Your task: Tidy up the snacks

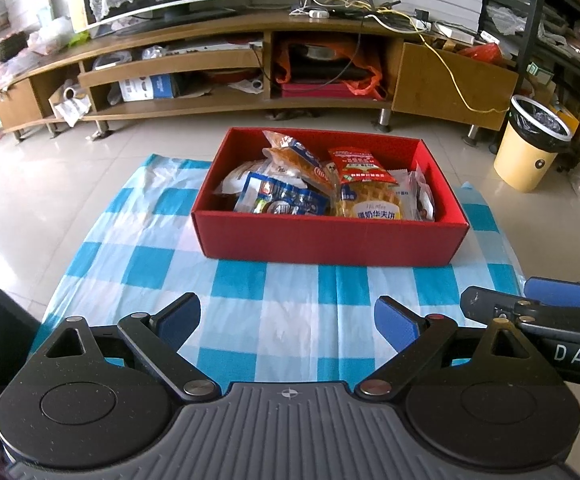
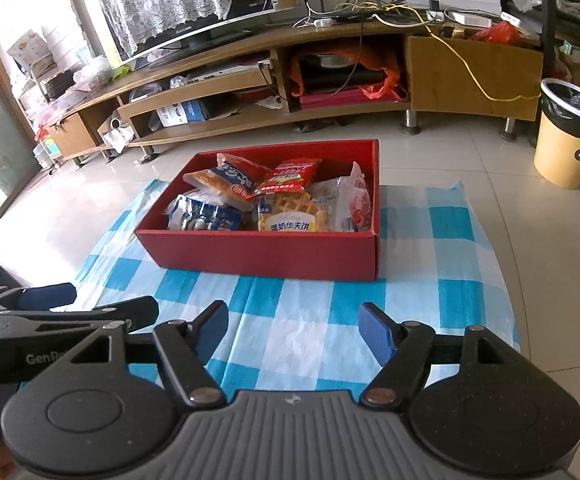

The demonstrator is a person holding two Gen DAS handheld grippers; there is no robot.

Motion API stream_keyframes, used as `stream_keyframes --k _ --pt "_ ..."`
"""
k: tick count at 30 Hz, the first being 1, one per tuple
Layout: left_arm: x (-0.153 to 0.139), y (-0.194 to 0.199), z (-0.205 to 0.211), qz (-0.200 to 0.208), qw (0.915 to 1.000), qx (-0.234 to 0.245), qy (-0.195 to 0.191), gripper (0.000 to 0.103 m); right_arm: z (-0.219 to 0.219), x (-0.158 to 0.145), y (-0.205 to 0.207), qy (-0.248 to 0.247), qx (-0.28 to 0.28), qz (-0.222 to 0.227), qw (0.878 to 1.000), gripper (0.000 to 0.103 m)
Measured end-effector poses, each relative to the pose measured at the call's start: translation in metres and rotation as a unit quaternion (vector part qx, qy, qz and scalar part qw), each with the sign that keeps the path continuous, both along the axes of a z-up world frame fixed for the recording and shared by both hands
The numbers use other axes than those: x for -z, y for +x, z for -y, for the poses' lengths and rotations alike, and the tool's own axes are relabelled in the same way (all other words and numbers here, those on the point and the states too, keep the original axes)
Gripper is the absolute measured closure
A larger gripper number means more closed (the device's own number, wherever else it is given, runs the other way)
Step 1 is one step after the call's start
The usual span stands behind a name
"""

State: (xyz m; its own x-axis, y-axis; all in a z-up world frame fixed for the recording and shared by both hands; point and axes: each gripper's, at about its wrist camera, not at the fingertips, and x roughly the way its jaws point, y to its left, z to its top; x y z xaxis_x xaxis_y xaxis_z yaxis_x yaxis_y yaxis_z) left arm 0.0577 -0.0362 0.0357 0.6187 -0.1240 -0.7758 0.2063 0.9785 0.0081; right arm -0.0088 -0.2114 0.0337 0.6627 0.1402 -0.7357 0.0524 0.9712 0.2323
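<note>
A red cardboard box [image 1: 330,240] stands on a blue-and-white checked cloth [image 1: 149,248] on the table. It holds several snack packets, among them a yellow waffle pack [image 1: 372,206], a red packet [image 1: 360,166] and a blue packet [image 1: 279,198]. The box also shows in the right wrist view [image 2: 261,254], left of centre. My left gripper [image 1: 287,320] is open and empty, held back from the box's near wall. My right gripper [image 2: 294,328] is open and empty, also short of the box. The right gripper shows at the right edge of the left wrist view [image 1: 530,304].
A wooden TV stand [image 1: 249,64] with a television and cables runs along the back. A yellow waste bin [image 1: 530,148] with a black liner stands on the tiled floor at the right. Metal shelving stands at the far right.
</note>
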Motion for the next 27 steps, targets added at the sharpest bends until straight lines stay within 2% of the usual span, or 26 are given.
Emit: stream_keyframes --k 18,27 --pt "-0.004 -0.031 -0.006 0.025 0.9996 0.005 0.009 0.006 -0.008 -0.005 -0.029 0.0 -0.009 0.006 1.0 0.034" --pt "-0.007 -0.037 -0.008 0.029 0.9995 0.005 0.007 0.001 -0.003 -0.008 -0.034 0.012 -0.007 0.013 1.0 0.033"
